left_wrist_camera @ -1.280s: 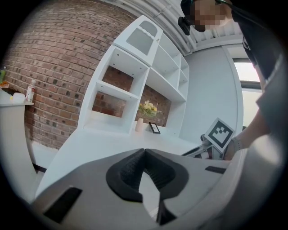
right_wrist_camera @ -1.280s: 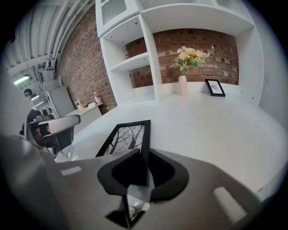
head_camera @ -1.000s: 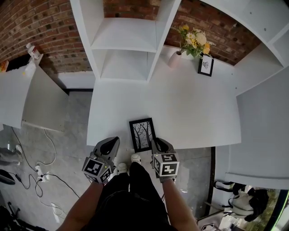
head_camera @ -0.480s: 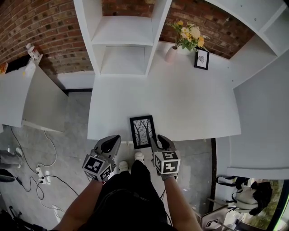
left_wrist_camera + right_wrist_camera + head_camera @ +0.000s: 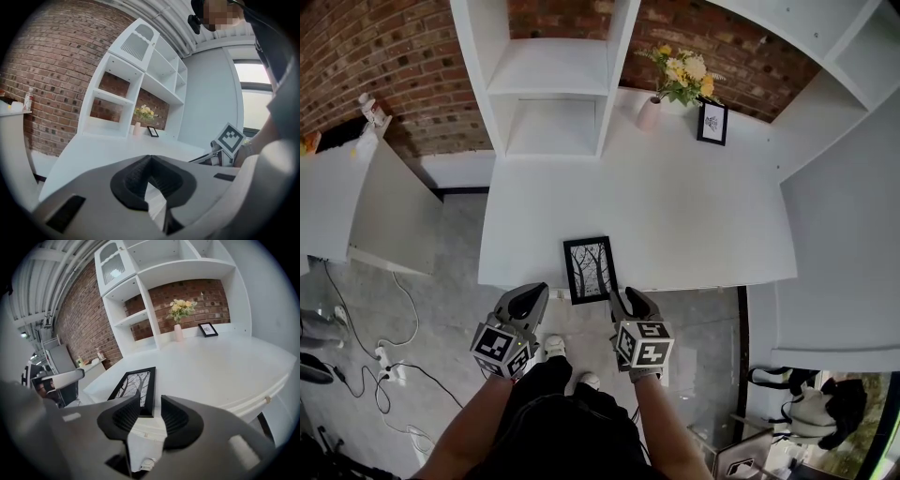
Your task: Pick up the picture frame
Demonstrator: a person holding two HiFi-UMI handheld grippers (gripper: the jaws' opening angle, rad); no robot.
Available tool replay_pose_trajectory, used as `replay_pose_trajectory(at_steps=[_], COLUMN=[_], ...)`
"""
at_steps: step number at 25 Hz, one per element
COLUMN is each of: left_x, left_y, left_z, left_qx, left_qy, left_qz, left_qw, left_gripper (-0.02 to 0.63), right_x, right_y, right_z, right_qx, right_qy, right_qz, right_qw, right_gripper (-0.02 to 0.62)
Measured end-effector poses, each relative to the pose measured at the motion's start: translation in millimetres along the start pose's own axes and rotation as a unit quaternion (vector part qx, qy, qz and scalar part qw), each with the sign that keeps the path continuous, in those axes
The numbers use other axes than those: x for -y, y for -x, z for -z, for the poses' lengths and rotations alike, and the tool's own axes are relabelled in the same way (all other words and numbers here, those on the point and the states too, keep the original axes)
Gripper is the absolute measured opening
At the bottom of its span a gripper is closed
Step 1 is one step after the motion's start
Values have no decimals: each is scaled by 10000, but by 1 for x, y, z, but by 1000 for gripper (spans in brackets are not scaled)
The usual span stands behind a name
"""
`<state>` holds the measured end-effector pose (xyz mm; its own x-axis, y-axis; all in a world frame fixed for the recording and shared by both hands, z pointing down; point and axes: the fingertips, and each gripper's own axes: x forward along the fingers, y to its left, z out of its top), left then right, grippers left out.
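Observation:
A black picture frame with a print of bare trees lies flat on the white table, its near end at the front edge. My right gripper hangs just off the frame's near right corner. In the right gripper view the frame lies just beyond the gripper. Its jaws have just been opening and stand apart. The corner shows in the gap and neither pad presses on it. My left gripper hovers off the table edge, left of the frame, with its tips together on nothing.
A white shelf unit stands at the back. Beside it are a vase of flowers and a small framed print. A white counter is at the left, with cables on the floor. The person's legs are below the table edge.
The right gripper's jaws stand wider apart than before. Both grippers have shifted a little along the table's front edge. The frame lies where it was.

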<state>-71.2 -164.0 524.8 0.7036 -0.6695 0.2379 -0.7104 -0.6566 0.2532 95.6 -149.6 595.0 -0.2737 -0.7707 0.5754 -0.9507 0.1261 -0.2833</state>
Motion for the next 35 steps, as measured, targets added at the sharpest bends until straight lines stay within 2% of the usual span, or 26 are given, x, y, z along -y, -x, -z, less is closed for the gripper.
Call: replay_pose_trajectory(at_steps=[5, 8, 13, 18, 21, 29, 35], left_x=[11, 16, 23, 21, 19, 16, 9], left_y=[6, 11, 18, 20, 20, 22, 31], left_z=[5, 13, 22, 25, 27, 27, 26], left_qx=[7, -54, -146, -155, -188, -179, -170], left_qy=[53, 59, 24, 24, 13, 41, 41], left_qz=[-111, -168, -182, -234, -246, -302, -413], left_qw=[9999, 9998, 9997, 9996, 9995, 9994, 9990], left_gripper=[6, 6, 6, 6, 6, 6, 6], right_x=[2, 1, -10, -12, -16, -23, -25], right_y=[7, 8, 4, 0, -3, -19, -32], right_z=[9, 14, 17, 20, 18, 19, 23], right_qx=[-49, -45, 67, 162, 229, 257, 329], right_qy=[-339, -824, -1707, -2234, -2682, -3510, -4401], right_qz=[-67, -207, -558, -580, -719, -925, -907], right_qw=[9994, 9964, 9837, 9729, 9604, 9314, 8927], right_gripper=[144, 153, 178, 187, 209, 206, 183])
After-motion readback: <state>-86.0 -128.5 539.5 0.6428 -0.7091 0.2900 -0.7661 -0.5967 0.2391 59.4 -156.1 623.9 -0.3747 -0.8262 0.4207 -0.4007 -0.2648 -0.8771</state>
